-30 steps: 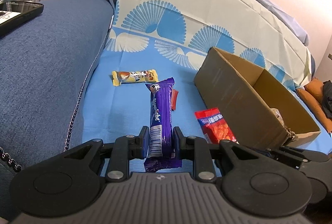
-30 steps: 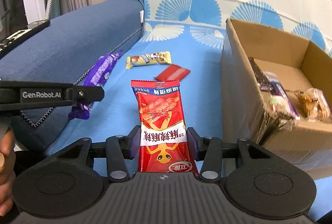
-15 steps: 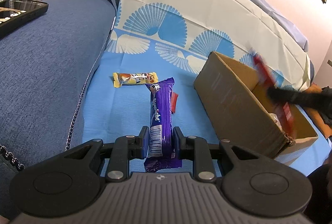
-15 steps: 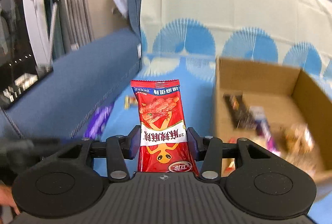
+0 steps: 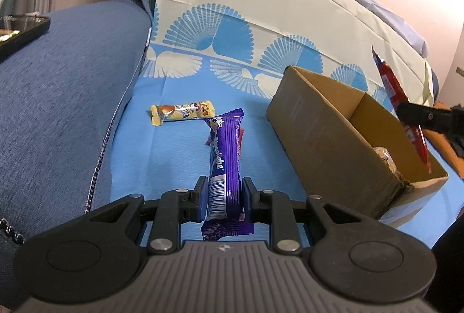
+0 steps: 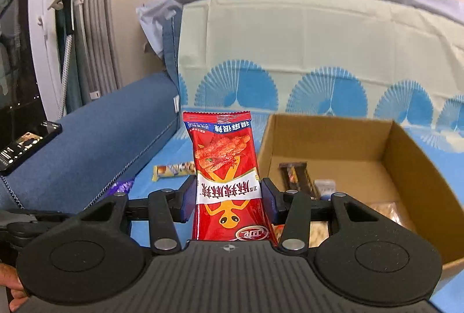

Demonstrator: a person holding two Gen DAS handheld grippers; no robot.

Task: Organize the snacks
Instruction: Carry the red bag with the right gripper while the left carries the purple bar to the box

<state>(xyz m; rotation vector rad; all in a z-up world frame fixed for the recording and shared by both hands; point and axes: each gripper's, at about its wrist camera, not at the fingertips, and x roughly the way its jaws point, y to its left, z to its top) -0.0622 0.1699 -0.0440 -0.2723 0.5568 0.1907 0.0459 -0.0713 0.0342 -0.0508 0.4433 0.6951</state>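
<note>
My left gripper [image 5: 224, 197] is shut on a purple snack bar [image 5: 225, 159] and holds it low over the blue cloth [image 5: 179, 156]. My right gripper [image 6: 227, 201] is shut on a red snack packet [image 6: 224, 168], held up above the near left edge of the open cardboard box [image 6: 400, 139]; the packet also shows in the left wrist view [image 5: 390, 81] above the box [image 5: 319, 121]. A yellow snack bar [image 5: 182, 112] [image 6: 174, 170] lies on the cloth. A small red wrapper [image 5: 242, 134] peeks from behind the purple bar. Several snacks [image 6: 298, 178] lie in the box.
A blue sofa arm [image 5: 58, 98] rises on the left with a black phone [image 5: 20, 30] on it. The patterned cloth covers the seat and backrest [image 5: 261, 8]. An orange cushion [image 5: 443, 139] lies beyond the box.
My right gripper has lifted the red packet from low over the cloth up and right, over the box. My left gripper with the purple bar has stayed nearly still.
</note>
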